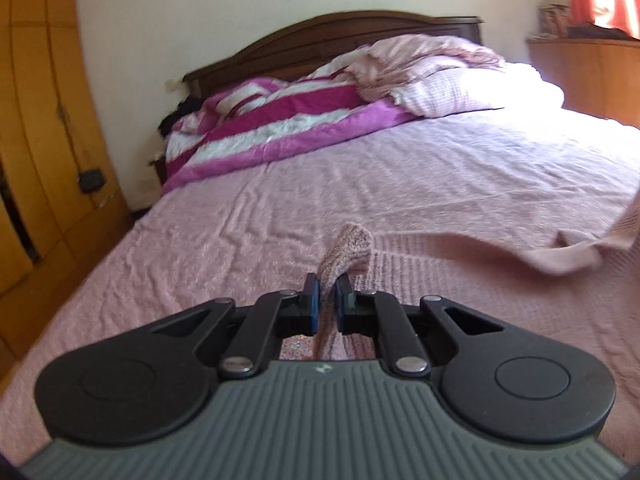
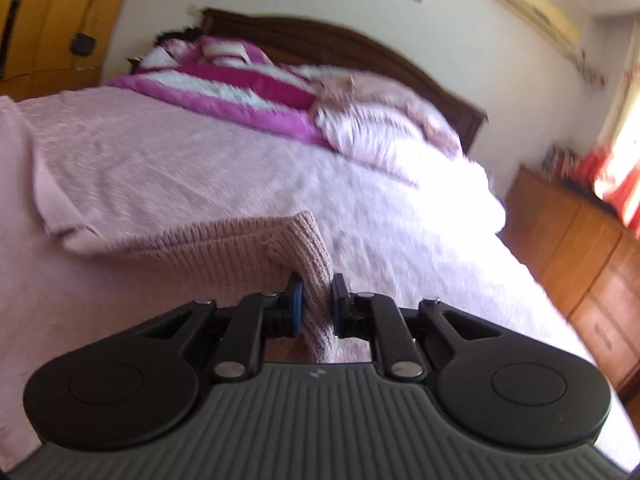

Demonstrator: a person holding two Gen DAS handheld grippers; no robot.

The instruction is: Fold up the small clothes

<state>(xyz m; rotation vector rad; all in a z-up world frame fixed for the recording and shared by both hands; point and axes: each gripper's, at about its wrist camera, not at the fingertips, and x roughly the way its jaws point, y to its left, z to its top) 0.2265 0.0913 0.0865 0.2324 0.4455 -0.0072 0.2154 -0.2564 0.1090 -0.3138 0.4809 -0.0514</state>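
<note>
We pinch a pink ribbed knit garment (image 1: 348, 252) in both the left gripper (image 1: 327, 300) and right gripper (image 2: 316, 304) above the pink bedspread (image 1: 440, 168); its corners may slip free under its own weight.

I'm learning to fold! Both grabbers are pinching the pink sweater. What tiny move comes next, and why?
Probably carry both pinched corners forward together. The left gripper and right gripper each clamp the pink knit sweater, whose far part still lies on the bed, ready to be folded over.
</note>
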